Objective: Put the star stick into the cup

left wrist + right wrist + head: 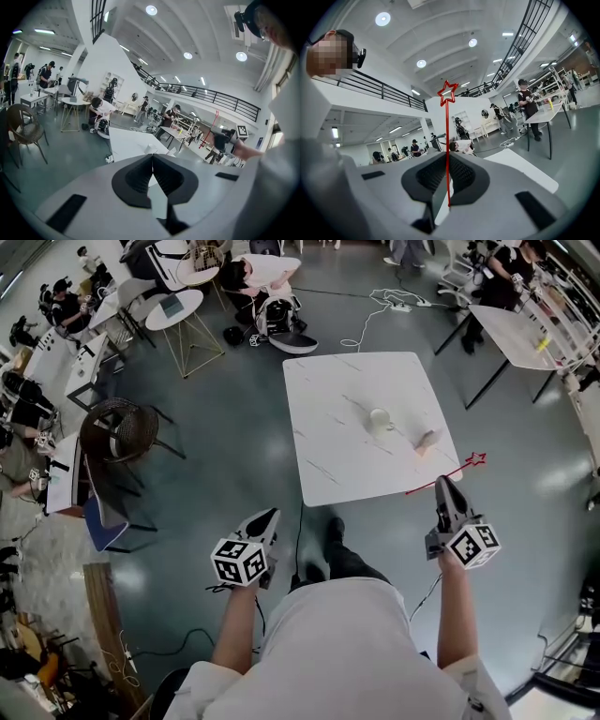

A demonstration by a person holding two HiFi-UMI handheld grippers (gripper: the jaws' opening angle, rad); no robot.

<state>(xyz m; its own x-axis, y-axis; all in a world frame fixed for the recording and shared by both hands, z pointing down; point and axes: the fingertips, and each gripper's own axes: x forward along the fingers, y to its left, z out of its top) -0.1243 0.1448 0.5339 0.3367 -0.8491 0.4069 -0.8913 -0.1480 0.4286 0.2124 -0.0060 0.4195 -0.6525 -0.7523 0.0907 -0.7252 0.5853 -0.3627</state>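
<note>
The star stick (464, 468) is a thin red rod with an outlined star at its tip. My right gripper (442, 484) is shut on it just off the white table's (328, 390) near right corner. In the right gripper view the star stick (447, 136) rises straight up between the closed jaws of the right gripper (446, 157). A white cup (380, 418) stands near the table's middle, well ahead of both grippers. My left gripper (272, 517) hangs over the floor, short of the table's near left corner. In its own view the left gripper (152, 157) is shut on nothing, with the cup (149, 149) just past its tips.
A small tan block (428, 440) lies on the table, right of the cup. A dark wicker chair (120, 432) and round side tables (175, 307) stand at the left. Another table (520, 334) is at the far right, and cables (375, 310) run over the floor beyond.
</note>
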